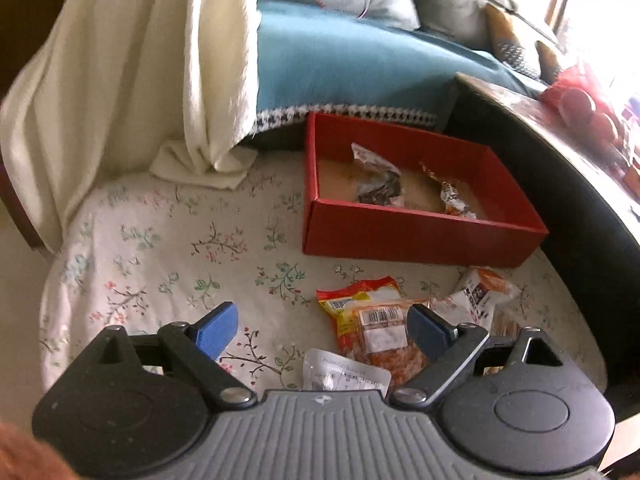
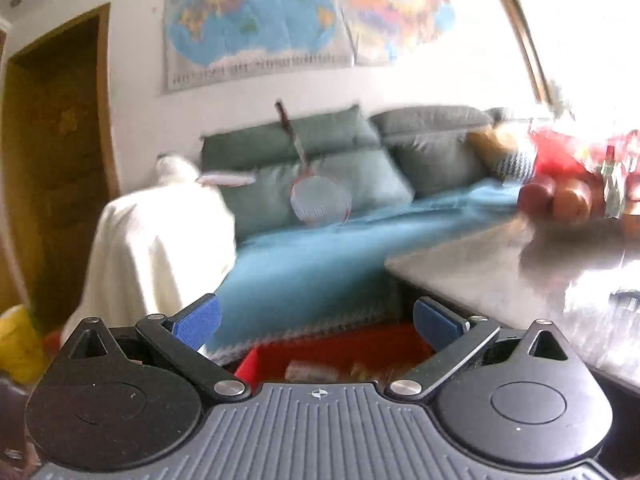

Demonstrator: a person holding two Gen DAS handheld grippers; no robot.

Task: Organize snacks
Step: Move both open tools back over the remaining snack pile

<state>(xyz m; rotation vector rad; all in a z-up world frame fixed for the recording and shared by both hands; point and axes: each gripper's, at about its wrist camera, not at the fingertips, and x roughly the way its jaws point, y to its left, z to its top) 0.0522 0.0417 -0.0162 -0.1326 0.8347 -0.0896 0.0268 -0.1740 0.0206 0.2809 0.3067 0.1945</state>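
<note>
A red box (image 1: pixel 420 236) sits on a floral cloth (image 1: pixel 160 248) and holds two wrapped snacks (image 1: pixel 380 180). In front of it lie loose snack packets: an orange one with a barcode (image 1: pixel 380 328), a white-orange one (image 1: pixel 480 292) and a clear one (image 1: pixel 344 376). My left gripper (image 1: pixel 324 328) is open and empty, hovering just above the orange packets. My right gripper (image 2: pixel 316 320) is open and empty, raised above the red box (image 2: pixel 340 356), whose near part shows below the fingers.
A white blanket (image 1: pixel 132 80) hangs over a chair at the left. A blue-covered sofa (image 1: pixel 340 60) stands behind the box, with a racket (image 2: pixel 316 196) on it. A dark table (image 1: pixel 560 168) at the right carries fruit and red items (image 2: pixel 560 196).
</note>
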